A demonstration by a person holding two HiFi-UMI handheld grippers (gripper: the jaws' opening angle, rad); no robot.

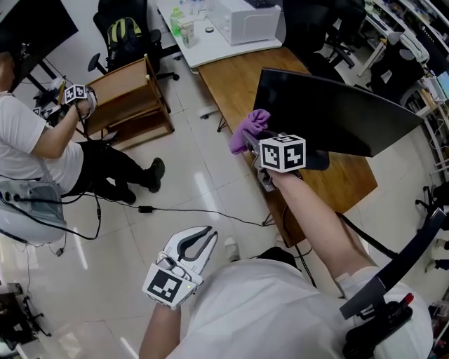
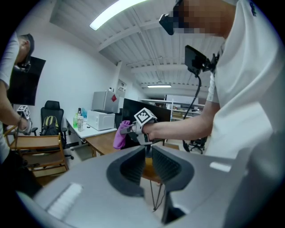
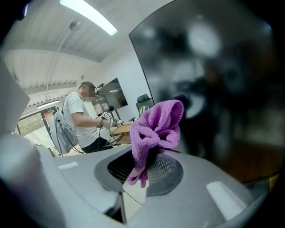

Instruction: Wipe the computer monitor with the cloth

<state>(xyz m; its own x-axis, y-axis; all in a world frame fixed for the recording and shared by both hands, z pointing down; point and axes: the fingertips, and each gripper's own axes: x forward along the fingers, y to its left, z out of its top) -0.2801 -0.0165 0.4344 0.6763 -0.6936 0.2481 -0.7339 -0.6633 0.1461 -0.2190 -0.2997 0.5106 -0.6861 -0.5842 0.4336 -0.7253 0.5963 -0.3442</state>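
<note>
A black monitor (image 1: 330, 112) stands on a wooden desk (image 1: 231, 77), its screen facing me. My right gripper (image 1: 261, 156) is shut on a bunched purple cloth (image 1: 249, 130), held at the screen's lower left corner. In the right gripper view the cloth (image 3: 158, 124) sticks up from the gripper (image 3: 144, 160), right beside the dark screen (image 3: 222, 89); whether it touches is unclear. My left gripper (image 1: 203, 238) hangs low over the floor, away from the desk, shut with only a thin slit and holding nothing. The left gripper view looks past that gripper (image 2: 148, 153) towards the cloth (image 2: 120, 133).
Another person (image 1: 28, 147) sits at the left, also holding a gripper. A wooden stand (image 1: 130, 98) and a black office chair (image 1: 126, 31) are beyond them. A white table (image 1: 210, 45) carries a white box (image 1: 245, 21) and bottles. A cable (image 1: 196, 210) crosses the tiled floor.
</note>
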